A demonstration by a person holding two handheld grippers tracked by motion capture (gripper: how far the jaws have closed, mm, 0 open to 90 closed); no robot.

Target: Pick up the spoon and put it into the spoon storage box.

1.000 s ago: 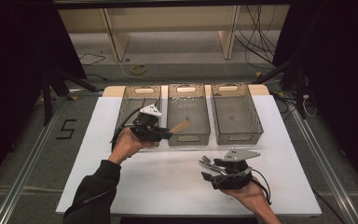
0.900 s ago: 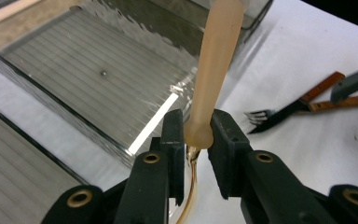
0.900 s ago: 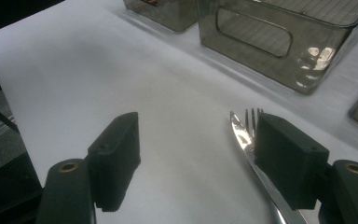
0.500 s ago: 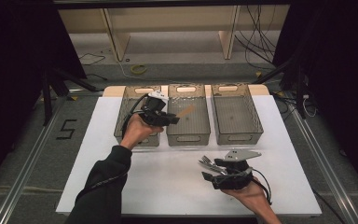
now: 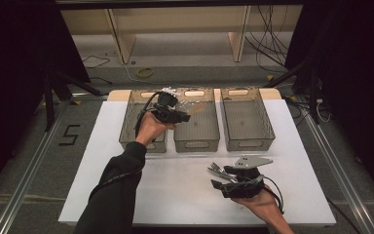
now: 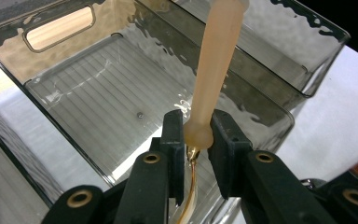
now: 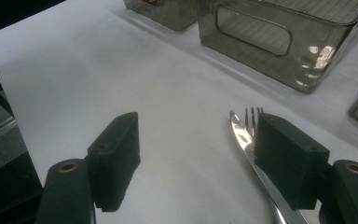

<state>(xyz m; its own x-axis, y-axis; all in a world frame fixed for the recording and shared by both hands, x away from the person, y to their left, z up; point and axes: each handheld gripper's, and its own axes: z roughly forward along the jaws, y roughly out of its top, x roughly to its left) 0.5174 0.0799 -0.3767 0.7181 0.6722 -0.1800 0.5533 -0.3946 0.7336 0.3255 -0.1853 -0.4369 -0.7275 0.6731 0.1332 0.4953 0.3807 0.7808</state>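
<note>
High view shows the left gripper (image 5: 187,117) over the middle bin (image 5: 196,141), jaws clamped on a pale wooden utensil (image 6: 214,65) whose handle sticks out above the bin floor. Right gripper (image 7: 196,154) rests at the near right on the white table (image 5: 175,195), jaws spread, a knife (image 7: 240,135) and fork (image 7: 253,113) beside one pad.

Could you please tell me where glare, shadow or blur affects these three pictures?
High view: the white table is evenly lit while the surroundings are dark. Left gripper view: rippled glare runs over the clear smoky bin, and the beige handle goes soft toward the top edge. Right gripper view: the fork and knife gleam, and the near jaws are slightly soft.
</note>
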